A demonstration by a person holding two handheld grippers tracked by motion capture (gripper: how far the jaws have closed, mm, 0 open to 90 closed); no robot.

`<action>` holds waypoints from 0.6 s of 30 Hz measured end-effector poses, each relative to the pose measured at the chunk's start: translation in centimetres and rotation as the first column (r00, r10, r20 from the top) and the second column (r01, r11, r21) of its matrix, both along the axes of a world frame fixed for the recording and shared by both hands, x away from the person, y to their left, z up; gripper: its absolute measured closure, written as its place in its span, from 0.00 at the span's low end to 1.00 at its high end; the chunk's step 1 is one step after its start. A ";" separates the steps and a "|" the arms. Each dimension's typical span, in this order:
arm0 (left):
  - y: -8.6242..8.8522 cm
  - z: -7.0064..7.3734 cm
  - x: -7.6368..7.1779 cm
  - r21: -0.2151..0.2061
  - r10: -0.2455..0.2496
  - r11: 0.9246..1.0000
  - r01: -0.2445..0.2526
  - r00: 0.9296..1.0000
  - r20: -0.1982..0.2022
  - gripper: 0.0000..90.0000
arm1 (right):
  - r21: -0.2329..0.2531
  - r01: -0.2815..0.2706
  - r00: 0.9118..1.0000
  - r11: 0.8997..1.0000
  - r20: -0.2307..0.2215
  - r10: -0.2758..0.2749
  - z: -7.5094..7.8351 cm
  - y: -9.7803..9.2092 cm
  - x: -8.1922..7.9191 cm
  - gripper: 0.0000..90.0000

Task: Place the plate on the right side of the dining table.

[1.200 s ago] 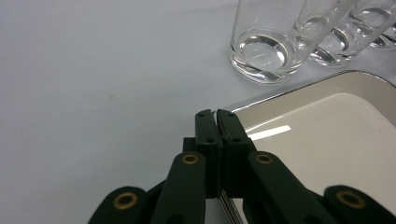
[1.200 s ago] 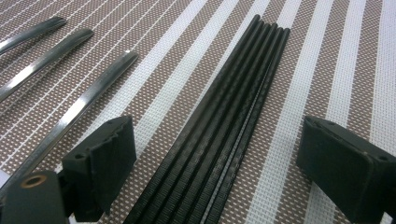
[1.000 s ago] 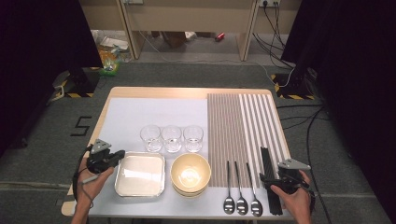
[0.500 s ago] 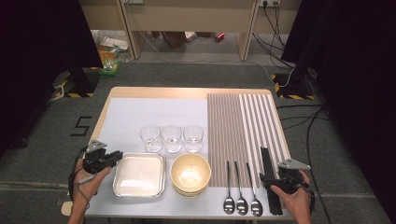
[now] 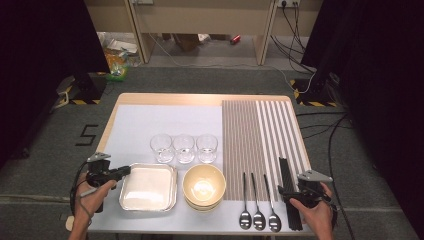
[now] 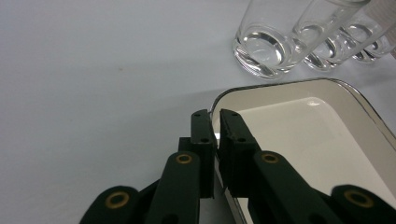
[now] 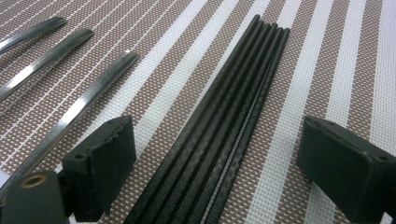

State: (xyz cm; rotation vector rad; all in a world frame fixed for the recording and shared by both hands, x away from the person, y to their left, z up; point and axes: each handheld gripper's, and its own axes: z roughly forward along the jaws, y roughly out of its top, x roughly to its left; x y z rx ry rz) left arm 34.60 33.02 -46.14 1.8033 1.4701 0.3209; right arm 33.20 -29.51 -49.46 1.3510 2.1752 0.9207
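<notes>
Left tongs (image 6: 212, 122) on shallow, seemingly white-lined tray (image 6: 327, 135)

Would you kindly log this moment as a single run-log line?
left gripper: shut on tray rim | right gripper: open, straddling chopsticks | spoons: untouched on mat

One sign reads — a black "5" (image 5: 87, 134) marked on the floor.
</notes>
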 end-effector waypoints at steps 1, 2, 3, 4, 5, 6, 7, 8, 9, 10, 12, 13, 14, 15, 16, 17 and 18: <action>0.0 -0.1 0.0 -0.001 0.008 1.000 -0.008 1.000 0.002 0.94 | 0.000 0.000 1.000 1.000 0.000 0.000 0.0 0.0 0.0 0.13; 0.1 -0.2 0.0 -0.002 0.002 1.000 -0.002 1.000 -0.004 0.93 | 0.000 0.000 1.000 1.000 0.000 0.000 0.0 0.0 0.0 0.13; 0.0 -0.3 0.0 -0.001 -0.001 1.000 0.001 1.000 -0.021 0.88 | 0.000 0.000 1.000 1.000 0.000 0.000 0.0 0.0 0.0 0.13; 0.0 -0.4 0.0 0.003 0.003 1.000 -0.003 1.000 -0.024 0.85 | 0.001 0.001 1.000 1.000 -0.001 -0.001 0.0 0.0 0.0 0.13; 0.0 -0.5 -0.1 -0.002 0.006 1.000 -0.006 1.000 -0.025 0.83 | 0.000 0.000 1.000 1.000 0.000 0.000 0.0 0.0 0.0 0.13; 0.0 -0.6 -0.1 -0.011 0.006 1.000 -0.006 1.000 -0.027 0.82 | 0.000 0.000 1.000 1.000 0.000 0.000 0.0 0.0 0.0 0.13; 0.1 -0.7 -0.1 -0.012 0.003 1.000 -0.003 1.000 -0.027 0.82 | 0.000 0.000 1.000 1.000 0.000 0.000 0.0 0.0 0.0 0.13; 0.1 -0.7 -0.1 -0.020 0.001 1.000 -0.002 0.999 -0.032 0.82 | 0.000 0.000 1.000 1.000 0.000 0.000 0.0 0.0 0.0 0.13; 0.0 -0.7 -0.1 -0.033 -0.002 0.999 0.001 0.999 -0.035 0.83 | 0.000 0.000 1.000 1.000 0.000 0.000 0.0 0.0 0.0 0.13; 0.0 -0.7 -0.1 -0.042 -0.005 0.999 0.003 0.999 -0.042 0.84 | -0.001 0.000 1.000 1.000 0.000 0.000 0.0 0.0 0.0 0.13; 0.1 -0.7 0.0 -0.054 -0.007 0.999 0.004 0.999 -0.048 0.87 | 0.000 0.000 1.000 1.000 0.000 0.000 0.0 0.0 0.0 0.13; 0.2 -0.7 0.0 -0.059 -0.006 0.998 0.003 0.999 -0.053 0.89 | 0.000 0.000 1.000 1.000 0.000 0.000 0.0 0.0 0.0 0.13; 0.2 -0.7 0.0 -0.059 -0.003 0.998 0.000 0.999 -0.054 0.89 | -0.001 0.000 1.000 1.000 0.000 0.000 0.0 0.0 0.0 0.13; 0.2 -0.7 0.1 -0.050 -0.002 0.999 -0.001 0.998 -0.056 0.90 | 0.000 0.000 1.000 1.000 0.000 0.000 0.0 0.0 0.0 0.13; 0.2 -0.6 0.1 -0.047 0.002 0.999 -0.005 0.998 -0.056 0.91 | 0.000 0.000 1.000 1.000 0.000 0.000 0.0 0.0 0.0 0.13; 0.1 -0.6 0.2 -0.048 0.007 0.999 -0.010 0.998 -0.057 0.91 | -0.001 0.000 1.000 1.000 0.000 0.000 0.0 0.0 0.0 0.13; 0.2 -0.6 0.3 -0.047 0.009 0.999 -0.011 0.998 -0.060 0.92 | 0.000 0.000 1.000 1.000 0.000 0.000 0.0 0.0 0.0 0.13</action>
